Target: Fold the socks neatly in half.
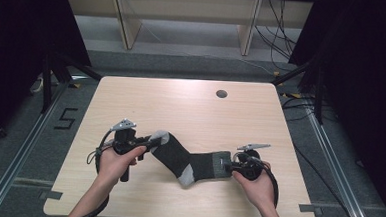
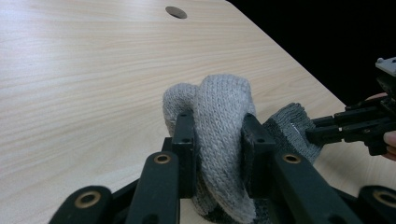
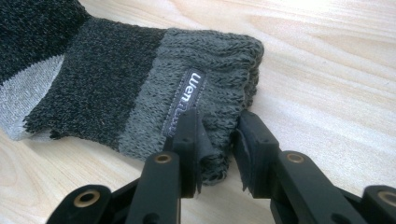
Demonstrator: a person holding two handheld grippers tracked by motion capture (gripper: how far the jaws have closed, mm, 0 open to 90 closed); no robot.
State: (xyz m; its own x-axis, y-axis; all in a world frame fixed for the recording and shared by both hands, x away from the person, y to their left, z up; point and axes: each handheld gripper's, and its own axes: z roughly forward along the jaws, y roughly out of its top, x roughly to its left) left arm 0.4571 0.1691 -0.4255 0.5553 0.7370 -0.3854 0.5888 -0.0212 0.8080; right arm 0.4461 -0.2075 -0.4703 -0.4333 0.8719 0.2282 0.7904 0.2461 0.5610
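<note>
Left gripper (image 2: 217, 154) pinching light grey toe of dark grey knitted sock (image 1: 190, 161), right gripper (image 3: 215, 140) clamped on ribbed cuff at near table (image 1: 191, 108) edge; best lifted evenly, grips kept firm.

I see a pale wooden bench (image 1: 181, 108) with a round hole (image 1: 222, 94) near its far edge; a dark grey sock (image 1: 190, 161) lies across its near part.

Black claw (image 2: 217, 140), brass rivets, grey top plate
</note>
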